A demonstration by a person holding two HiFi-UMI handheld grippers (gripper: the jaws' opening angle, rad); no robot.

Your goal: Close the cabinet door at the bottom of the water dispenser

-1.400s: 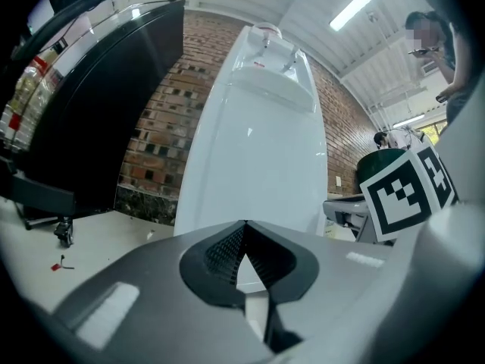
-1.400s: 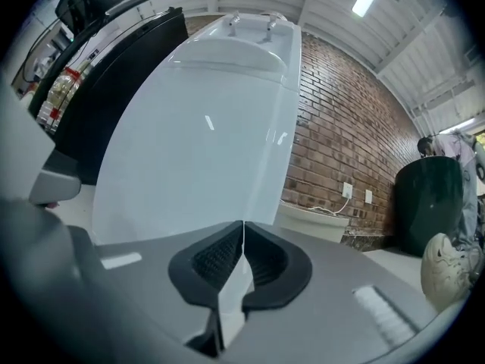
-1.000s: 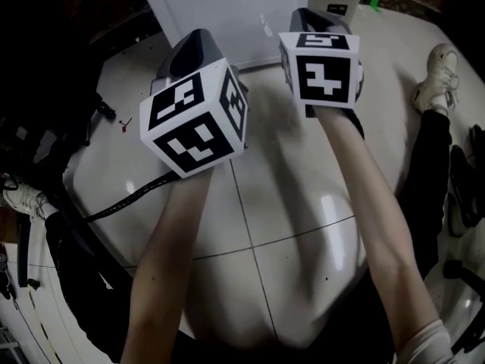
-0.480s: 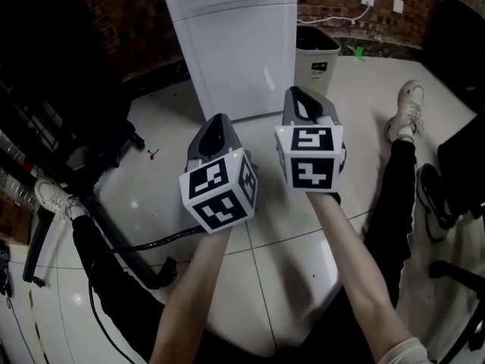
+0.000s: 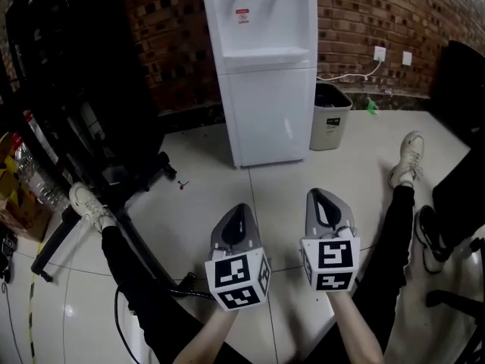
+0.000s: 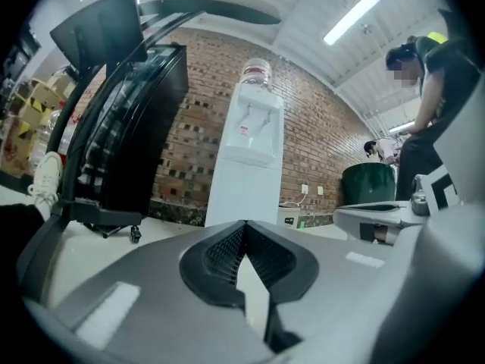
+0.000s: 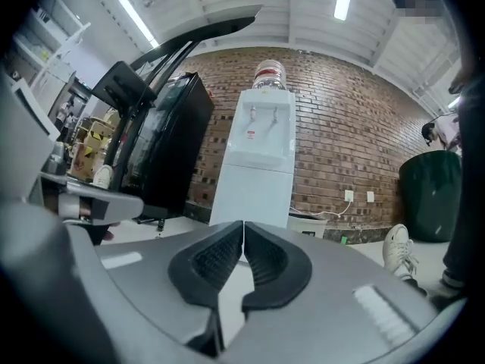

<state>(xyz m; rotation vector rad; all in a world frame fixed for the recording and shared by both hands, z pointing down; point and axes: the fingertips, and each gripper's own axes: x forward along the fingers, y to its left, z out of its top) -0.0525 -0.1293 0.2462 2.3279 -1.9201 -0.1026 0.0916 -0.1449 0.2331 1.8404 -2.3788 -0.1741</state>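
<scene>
A white water dispenser [image 5: 261,59] stands against the brick wall, a bottle on top [image 7: 270,73]. Its bottom cabinet door [image 5: 276,120] lies flush with the body, shut. The dispenser also shows straight ahead in the left gripper view [image 6: 246,165] and the right gripper view [image 7: 258,165]. My left gripper [image 5: 236,227] and right gripper [image 5: 324,206] hover level over the floor, well back from the dispenser, side by side. Both are shut with nothing between the jaws: the left gripper [image 6: 242,233] and right gripper [image 7: 243,233] show their pads meeting.
A small bin [image 5: 330,116] stands right of the dispenser, under wall sockets [image 5: 380,54]. A black treadmill-like machine [image 5: 68,112] and a cable [image 5: 125,309] fill the left. A person's legs and white shoes [image 5: 408,158] are on the right; another shoe [image 5: 89,207] is on the left.
Both grippers have drawn back from the dispenser, which went from filling the top of the head view to standing far off. The view now takes in the wall and bin.
</scene>
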